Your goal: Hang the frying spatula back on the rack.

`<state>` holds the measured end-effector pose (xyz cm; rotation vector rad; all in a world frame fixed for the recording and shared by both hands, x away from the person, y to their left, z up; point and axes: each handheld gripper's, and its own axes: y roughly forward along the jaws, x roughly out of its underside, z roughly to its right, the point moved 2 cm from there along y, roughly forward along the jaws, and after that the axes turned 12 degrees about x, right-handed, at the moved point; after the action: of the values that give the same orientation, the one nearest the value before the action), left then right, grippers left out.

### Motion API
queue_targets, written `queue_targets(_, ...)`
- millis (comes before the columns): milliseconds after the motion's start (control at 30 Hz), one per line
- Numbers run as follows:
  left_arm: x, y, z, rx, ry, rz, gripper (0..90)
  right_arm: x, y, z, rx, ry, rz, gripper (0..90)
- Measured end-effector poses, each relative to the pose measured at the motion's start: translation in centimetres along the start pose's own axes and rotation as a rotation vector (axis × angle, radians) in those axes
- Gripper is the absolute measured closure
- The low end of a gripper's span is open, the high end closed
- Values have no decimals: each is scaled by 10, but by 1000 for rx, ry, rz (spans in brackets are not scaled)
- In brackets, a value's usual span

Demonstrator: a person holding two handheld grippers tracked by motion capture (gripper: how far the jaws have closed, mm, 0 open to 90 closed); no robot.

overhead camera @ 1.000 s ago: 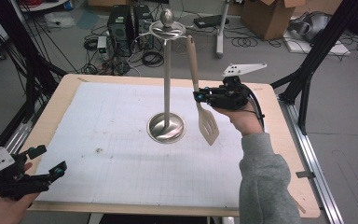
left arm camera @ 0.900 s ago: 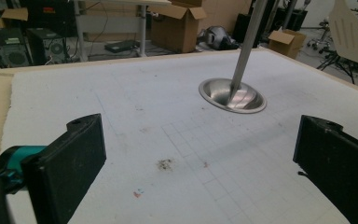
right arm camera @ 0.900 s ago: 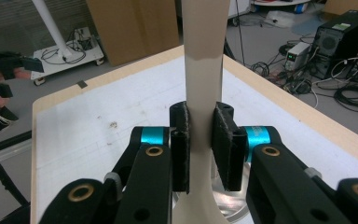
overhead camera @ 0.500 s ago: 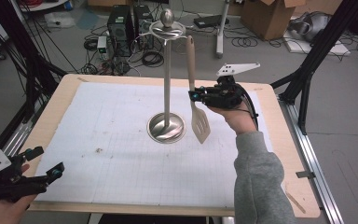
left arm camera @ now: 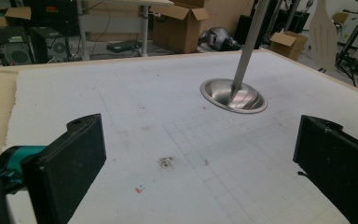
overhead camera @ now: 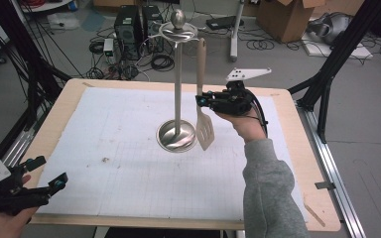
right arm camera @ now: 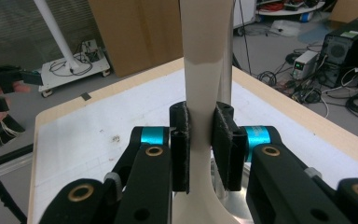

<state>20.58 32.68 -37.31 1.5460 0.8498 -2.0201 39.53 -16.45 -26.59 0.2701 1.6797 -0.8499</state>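
Near edge, 7 o'clock: left gripper (overhead camera: 22,188), jaws wide, empty. Counter (overhead camera: 104,89) centre: right gripper (overhead camera: 217,101), jaws clamped on spatula (overhead camera: 204,130) handle, 3 o'clock of stand (overhead camera: 177,89). Risk: handle hole misses hook, spatula drops or knocks stand.

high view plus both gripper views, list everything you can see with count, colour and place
stand: 1, silver, upright mid-table on a round base
spatula: 1, beige, slotted, upright beside the stand, clamped at the handle
mat: 1, white, gridded, covering the table
table: 1, light wood
boxes: several, brown, on the floor beyond the table
computer tower: 1, black, on the floor beyond the table
right hand-held gripper: 1, black, shut on the spatula
left hand-held gripper: 1, black, open at the near left corner
sleeve: 1, grey
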Motion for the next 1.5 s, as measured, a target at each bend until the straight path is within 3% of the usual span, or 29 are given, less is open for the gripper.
queue_targets(200, 1, 0, -1, -2, -3, -1, 28, 0, 2, 0, 8, -4, 8, 779)
queue_targets(333, 0, 1, -1, -1, -3, -1, 28, 2, 2, 0, 20, 17, 22, 760)
queue_targets(500, 0, 3, -1, 5, 0, -7, 28, 1, -4, -1, 33, 35, 76, 603)
queue_targets(633, -1, 4, -1, 2, -3, -1, 28, -1, -11, -3, 47, 35, 102, 537)
queue_targets(833, -2, 11, -2, 12, -1, -8, 28, -3, -23, -11, 94, -1, 121, 290)
queue_targets(900, -2, 13, -3, 12, -1, -11, 28, -3, -24, -13, 94, -1, 122, 270)
queue_targets(967, -3, 14, -3, 14, 0, -4, 27, -3, -27, -21, 85, -28, 130, 173)
queue_targets(1067, -5, 16, -4, 18, -2, 4, 27, 0, -30, -27, 75, -59, 146, 167)
queue_targets(1333, -7, 24, -6, 32, -8, 12, 27, 20, -36, -29, 87, -46, 164, 162)
queue_targets(1367, -9, 30, -4, 57, -19, 22, 27, 23, -37, -30, 92, -36, 178, 162)
queue_targets(1500, -11, 40, -1, 76, -2, 8, 27, 33, -38, -32, 91, -35, 180, 162)
